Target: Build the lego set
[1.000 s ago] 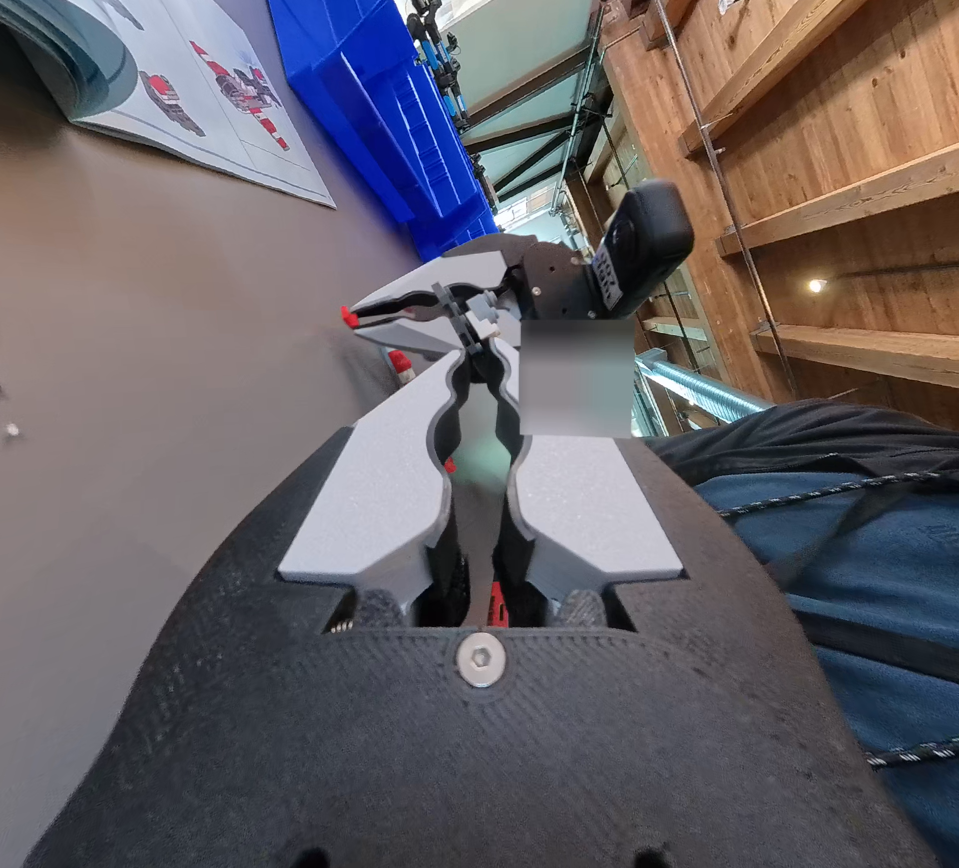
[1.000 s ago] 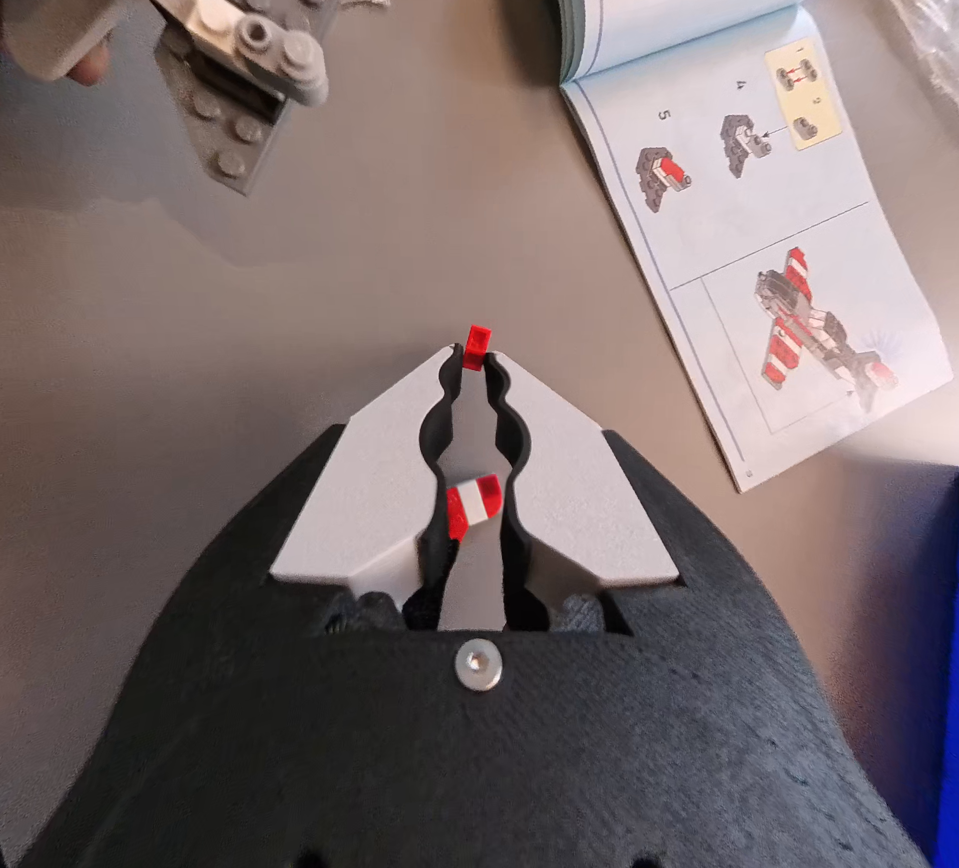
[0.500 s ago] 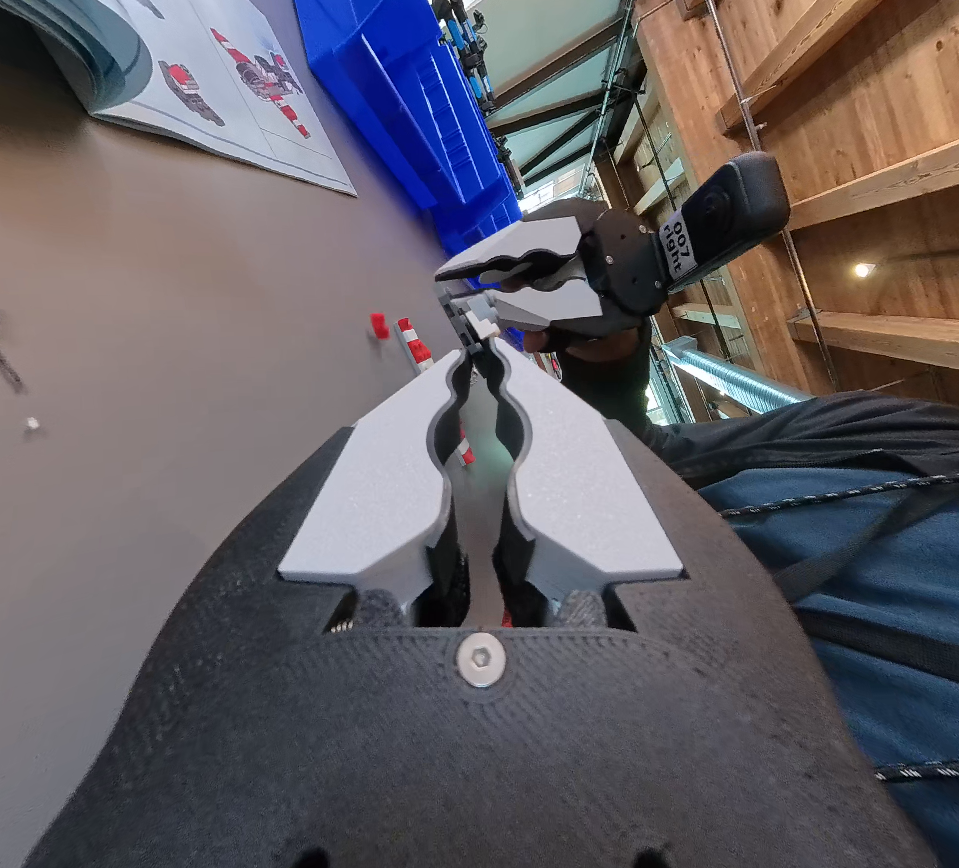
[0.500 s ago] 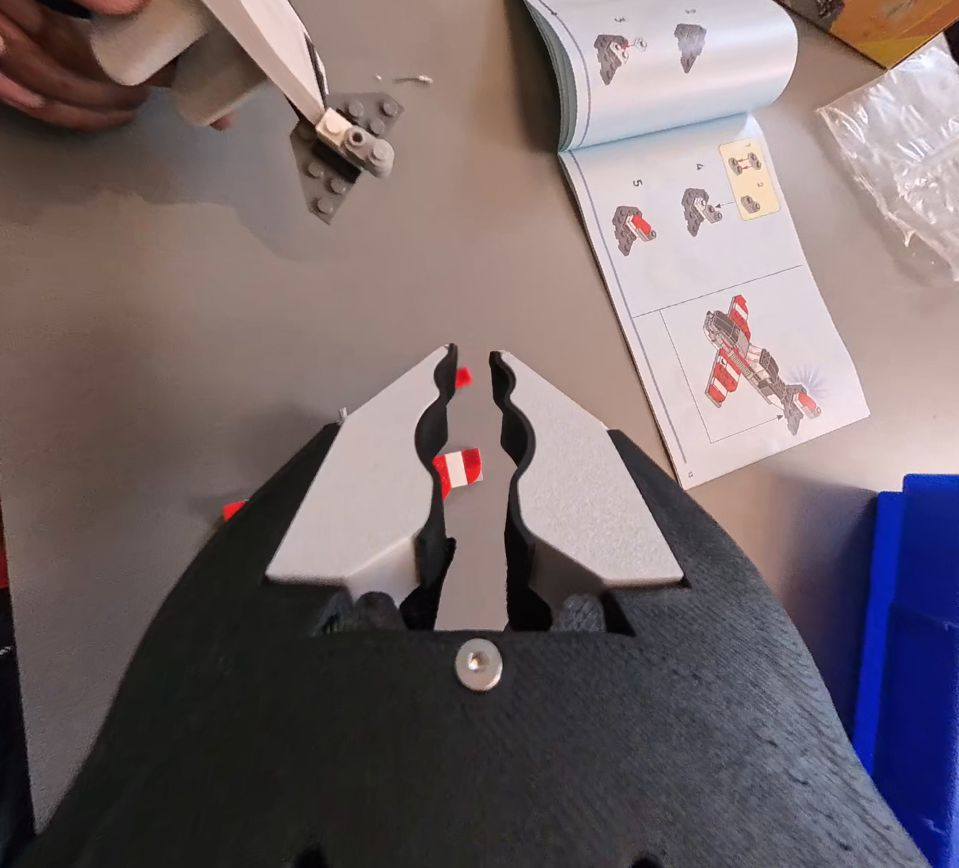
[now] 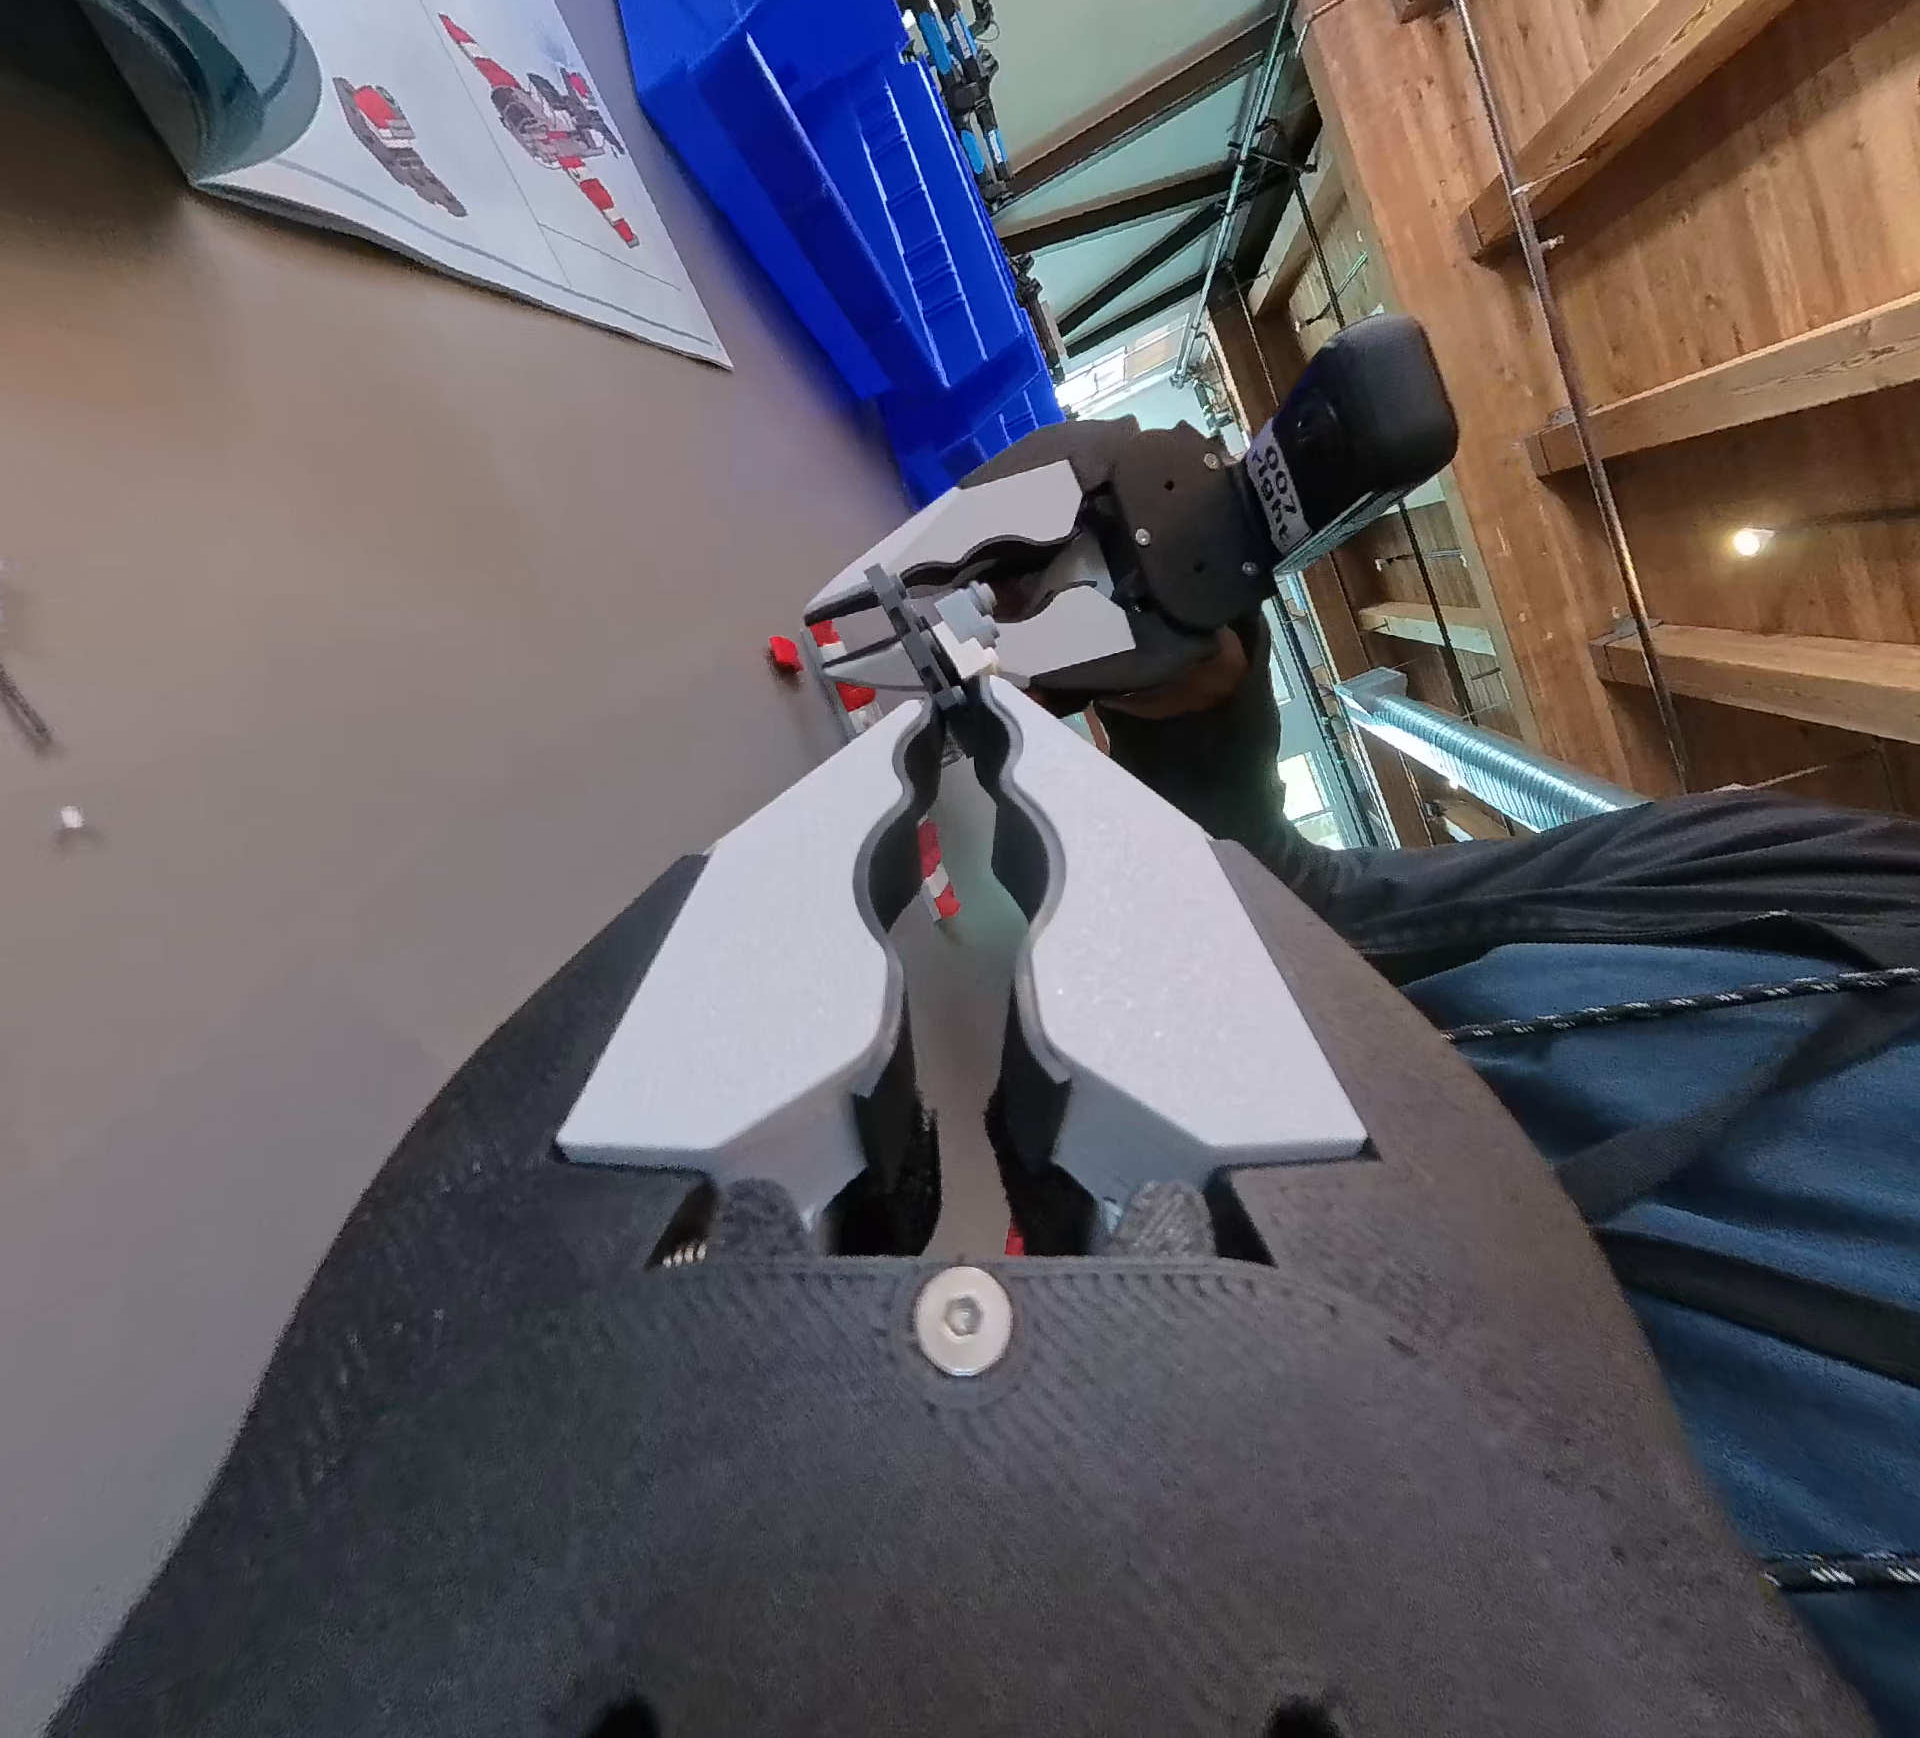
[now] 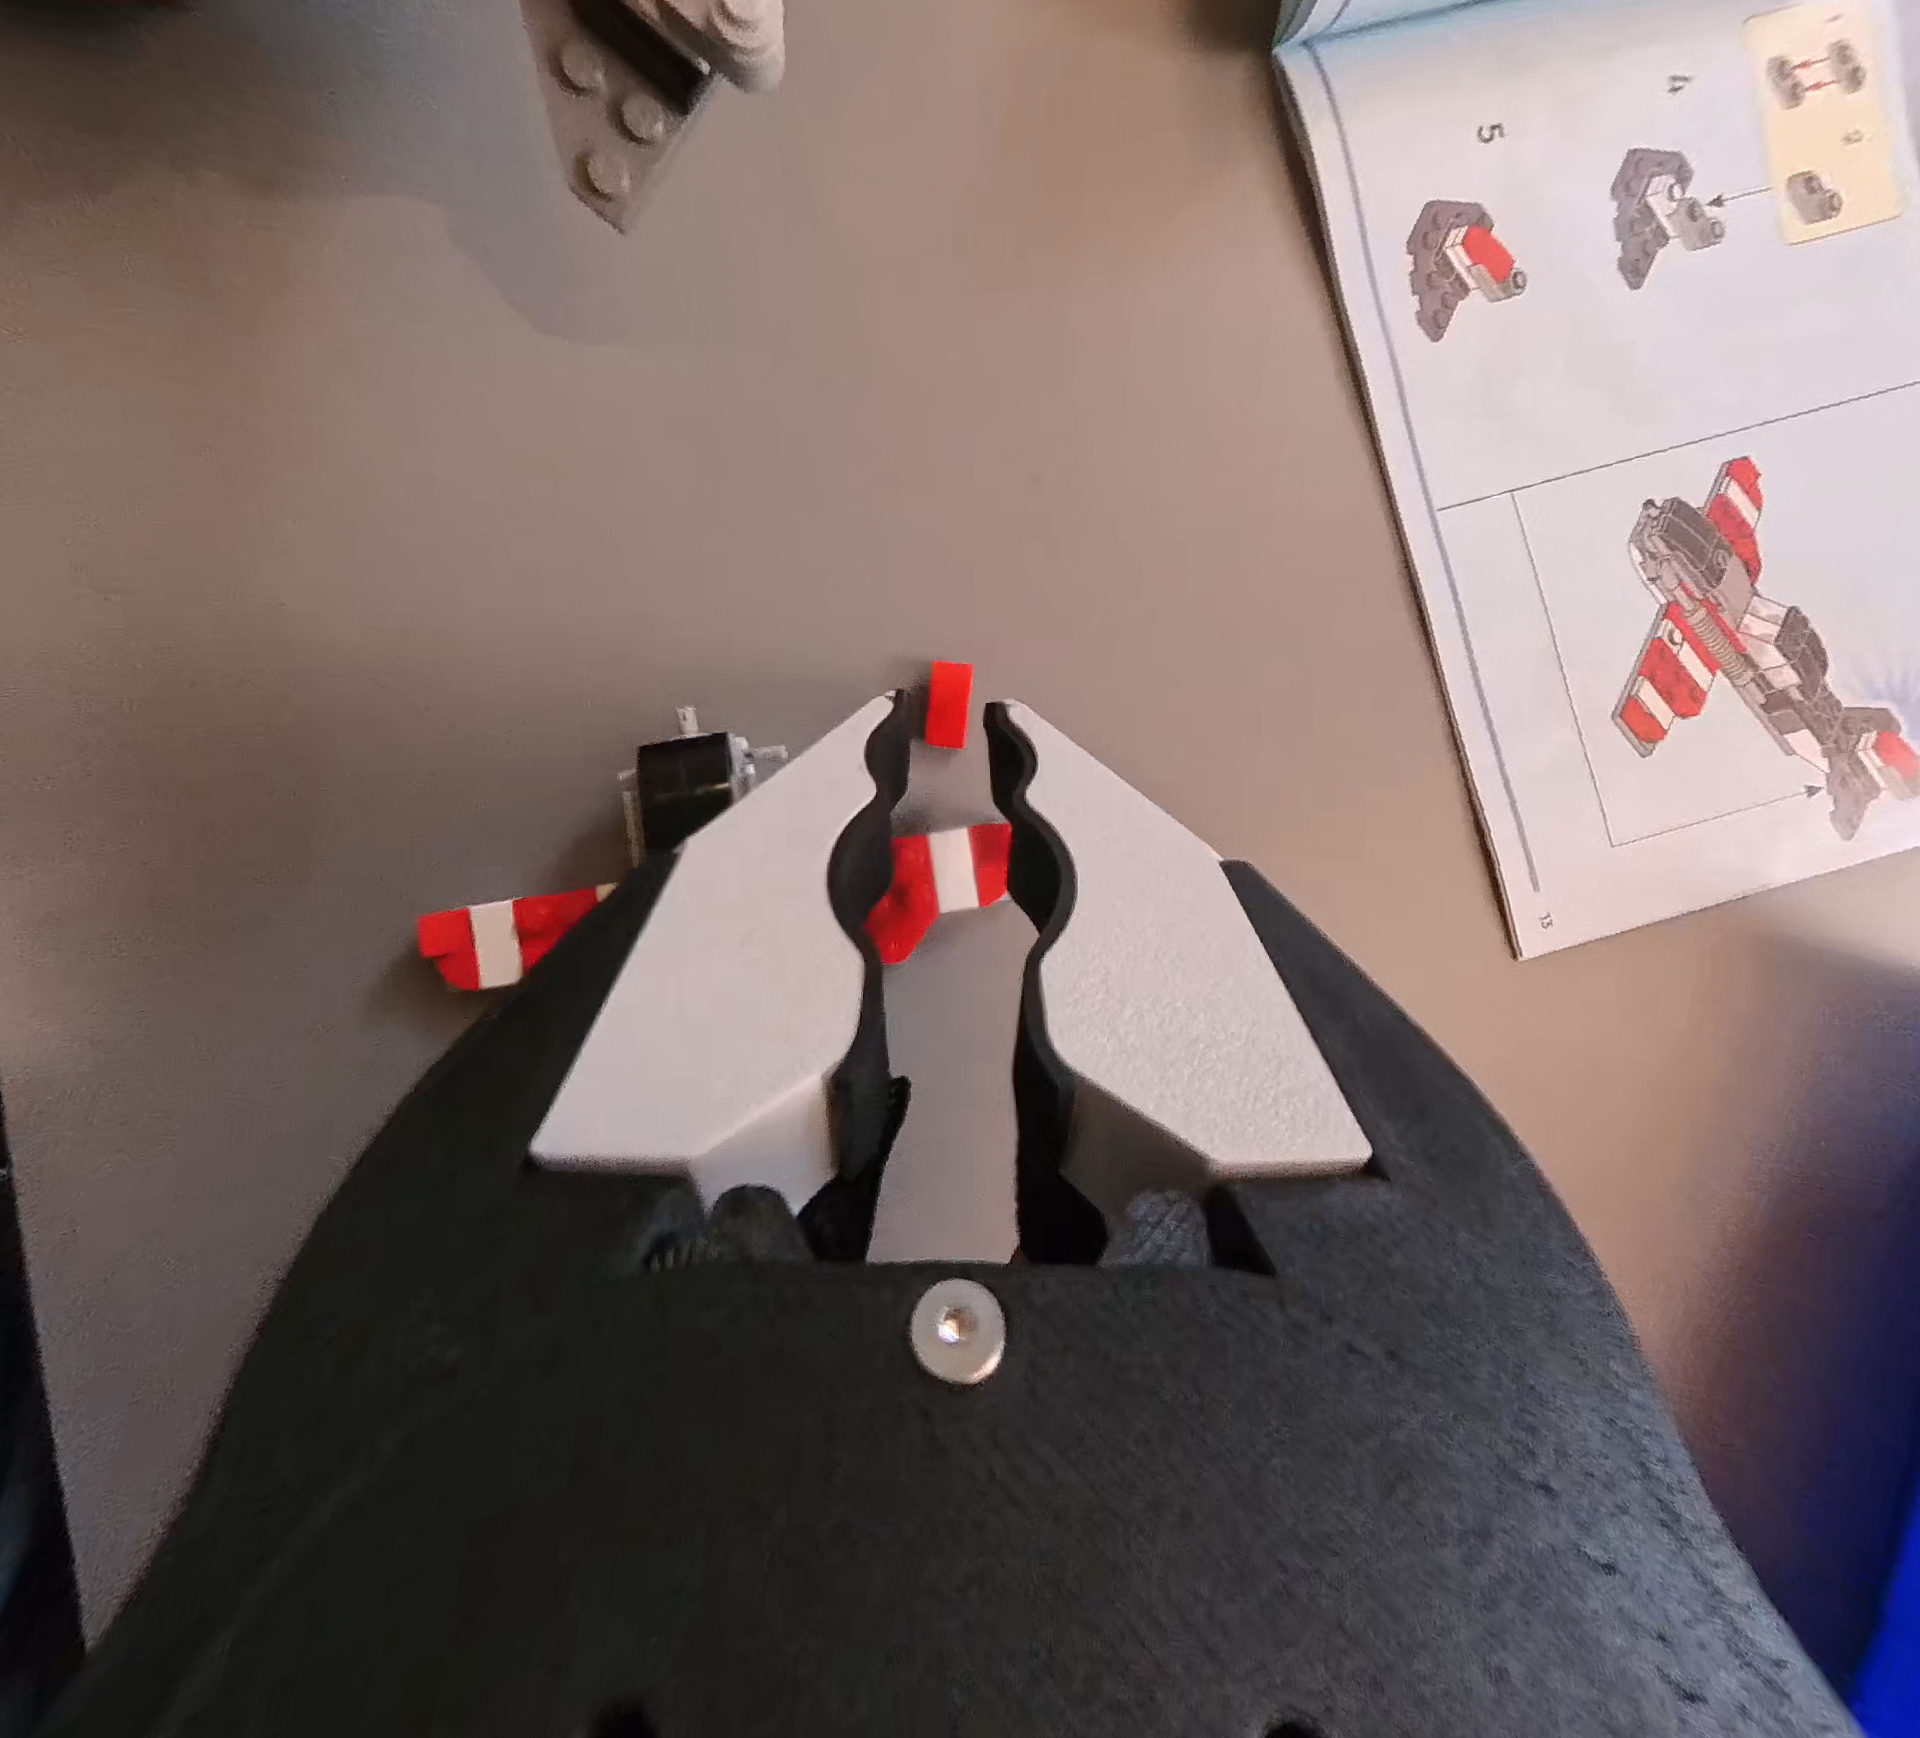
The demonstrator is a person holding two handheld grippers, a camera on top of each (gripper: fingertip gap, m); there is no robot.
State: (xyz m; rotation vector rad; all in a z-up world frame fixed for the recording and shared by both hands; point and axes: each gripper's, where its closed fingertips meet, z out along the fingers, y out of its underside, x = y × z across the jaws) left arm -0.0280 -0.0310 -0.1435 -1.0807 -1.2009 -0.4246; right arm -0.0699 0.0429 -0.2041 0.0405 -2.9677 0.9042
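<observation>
While left tongs [image 5: 951, 722] pinch grey studded plate assembly [image 6: 665, 26] | right tongs [image 6: 940, 717] parted over small red tile [image 6: 949, 701], unattached | red-white striped wing pieces [image 6: 935, 888] loose on tabletop [image 6: 520, 493] | early stage

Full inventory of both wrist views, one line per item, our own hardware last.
grey lego assembly: 1, dark and light grey, held off the table, upper left of right wrist view
small red piece: 1, red, on table between right jaw tips
red-white assemblies: 2, striped, on table under right gripper
black piece: 1, black, beside them
instruction booklet: 1, white, open, right
bins: blue, stacked past booklet
table: 1, grey-brown
left gripper: jaws shut on grey lego assembly
right gripper: jaws open, empty
</observation>
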